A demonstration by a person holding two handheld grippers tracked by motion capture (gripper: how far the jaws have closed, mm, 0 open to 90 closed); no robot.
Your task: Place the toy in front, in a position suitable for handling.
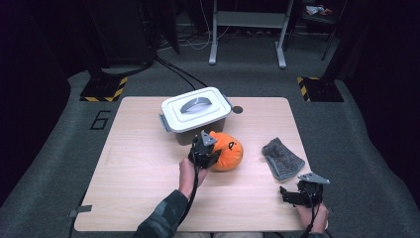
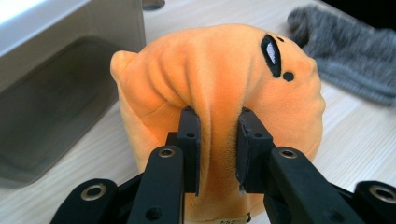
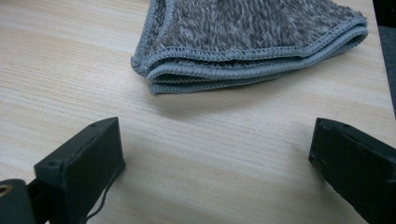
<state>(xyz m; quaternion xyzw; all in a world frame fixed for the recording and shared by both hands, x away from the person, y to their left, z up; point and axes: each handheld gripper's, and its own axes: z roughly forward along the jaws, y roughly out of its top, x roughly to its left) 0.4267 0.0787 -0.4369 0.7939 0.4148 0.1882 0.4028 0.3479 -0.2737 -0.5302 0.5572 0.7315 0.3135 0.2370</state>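
Left gripper view puts your left tool pinching a fold of the orange plush, jaws narrowed so the fabric bunches between them; that bite on loose cover, not on the bulk, is what lets you lift something this soft. The plush sits on the worktop just beside the lidded box, probably because the box is its destination, though the lid is on. Your right tool rests spread wide near the worktop's corner, the folded grey cloth just ahead, holding nothing.
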